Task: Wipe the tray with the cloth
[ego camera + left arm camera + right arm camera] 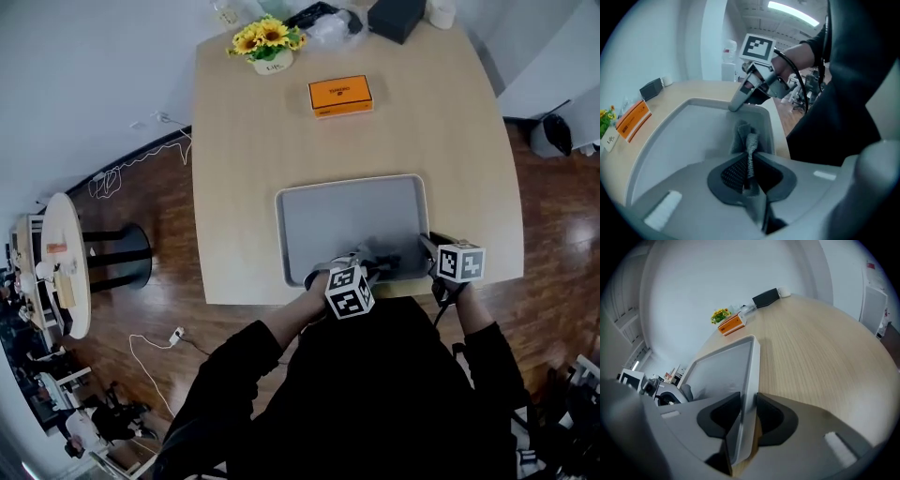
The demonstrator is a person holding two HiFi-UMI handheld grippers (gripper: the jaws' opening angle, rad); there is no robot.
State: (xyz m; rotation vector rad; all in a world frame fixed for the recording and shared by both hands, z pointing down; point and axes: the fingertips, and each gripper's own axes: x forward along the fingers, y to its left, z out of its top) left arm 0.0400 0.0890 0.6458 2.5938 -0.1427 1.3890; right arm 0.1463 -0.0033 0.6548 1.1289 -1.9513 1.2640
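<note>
Surface: pale wooden surface with rounded corners filled the middle of the head view, above a dark wood floor.
Tray: grey rectangular tray with a raised rim lay flat at the lower centre of the head view, by the surface's near edge.
Cloth: bunched grey woven cloth rested inside the tray, near its lower right corner in the head view.
Left hand-held gripper: the left hand-held gripper was clamped shut on a fold of the cloth, with the rest of the cloth lying on the tray floor ahead of the jaws.
Right hand-held gripper: the right hand-held gripper pinched the tray's right rim, one jaw inside the tray and one outside.
Far end: flat orange box lay at the upper centre, well apart from the tray; a white pot of yellow sunflowers and a black box stood along the top edge.
</note>
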